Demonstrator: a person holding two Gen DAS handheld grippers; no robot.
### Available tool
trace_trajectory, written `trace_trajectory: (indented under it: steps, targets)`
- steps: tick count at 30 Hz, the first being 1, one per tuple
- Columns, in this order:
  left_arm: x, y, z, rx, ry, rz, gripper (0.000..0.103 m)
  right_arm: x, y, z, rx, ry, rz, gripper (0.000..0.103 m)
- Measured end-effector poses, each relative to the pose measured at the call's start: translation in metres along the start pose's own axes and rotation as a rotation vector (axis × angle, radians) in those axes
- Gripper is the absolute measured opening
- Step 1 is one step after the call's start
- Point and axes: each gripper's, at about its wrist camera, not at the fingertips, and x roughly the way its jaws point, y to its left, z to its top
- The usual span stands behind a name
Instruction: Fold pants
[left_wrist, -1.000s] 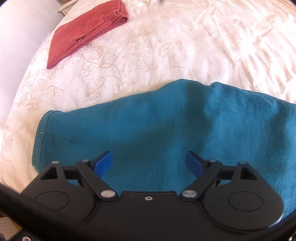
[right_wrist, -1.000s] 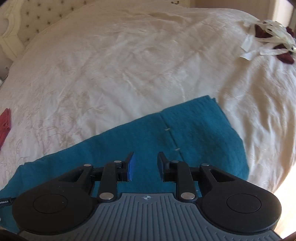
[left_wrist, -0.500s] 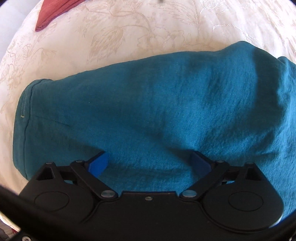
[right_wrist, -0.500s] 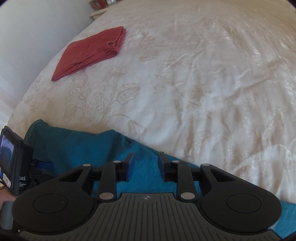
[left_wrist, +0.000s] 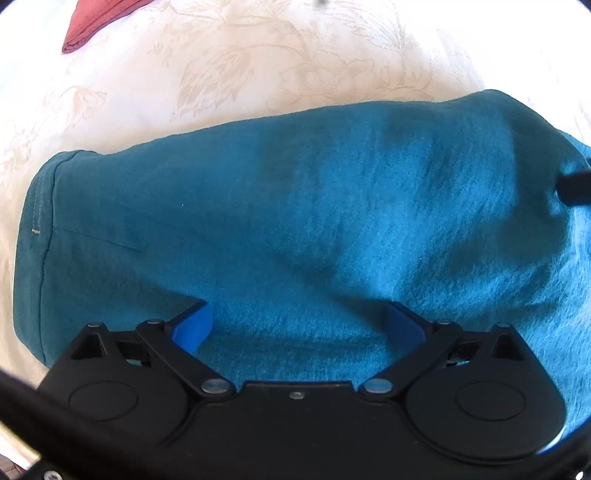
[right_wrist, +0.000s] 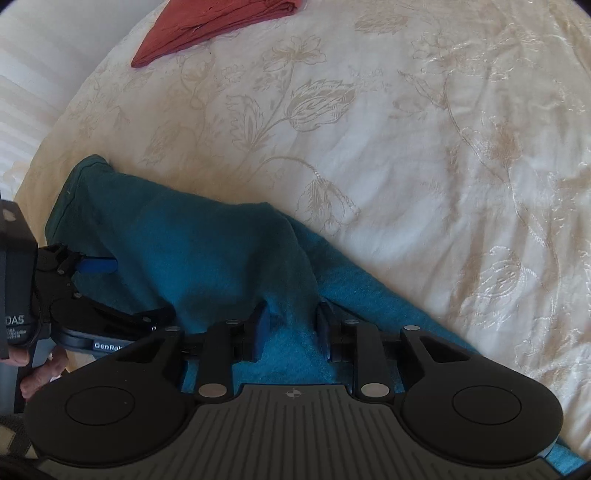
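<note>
Bed (right_wrist: 424, 155): wide, covered in a cream bedspread with a pale embroidered flower pattern; it carries everything listed.

Teal woven pants (left_wrist: 295, 206): lying along the near edge of the bed, one stitched hem end (left_wrist: 35, 229) toward the bed's left side. In the right wrist view the cloth (right_wrist: 207, 251) is raised into a fold that doubles over the flat layer beneath.

Folded brick-red garment (right_wrist: 221, 26): resting on the bedspread well apart from the pants, toward the far left corner.

Left tool (left_wrist: 299, 325): black frame, blue pads spread wide, low over the teal cloth; whether the pads touch it cannot be told.

Right tool (right_wrist: 288, 332): black frame, ribbed grey body, fingers pinching a ridge of the teal pants between them.
</note>
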Motion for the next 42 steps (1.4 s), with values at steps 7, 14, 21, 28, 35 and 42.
trace_trajectory:
  steps: [7, 14, 21, 28, 35, 42]
  targets:
    - [-0.007, 0.003, -0.001, 0.000, -0.006, -0.002, 0.101, 0.019, 0.006, 0.038, 0.028, 0.005, 0.095, 0.027]
    - [-0.027, 0.005, -0.008, -0.008, -0.078, 0.032, 0.098, 0.025, 0.012, 0.057, -0.004, -0.090, -0.021, 0.002]
    - [-0.023, 0.020, -0.014, -0.041, -0.059, 0.063, 0.097, 0.024, 0.013, 0.051, 0.027, -0.139, -0.088, 0.010]
    - [-0.049, -0.006, -0.012, 0.022, -0.129, 0.055, 0.097, -0.052, -0.029, -0.013, 0.272, -0.316, -0.102, 0.020]
    - [-0.070, -0.086, -0.018, 0.164, -0.178, 0.014, 0.097, -0.092, -0.084, -0.131, 0.504, -0.320, -0.211, 0.021]
    - [-0.095, -0.169, -0.037, 0.285, -0.220, 0.007, 0.097, -0.135, -0.147, -0.261, 0.764, -0.354, -0.355, 0.021]
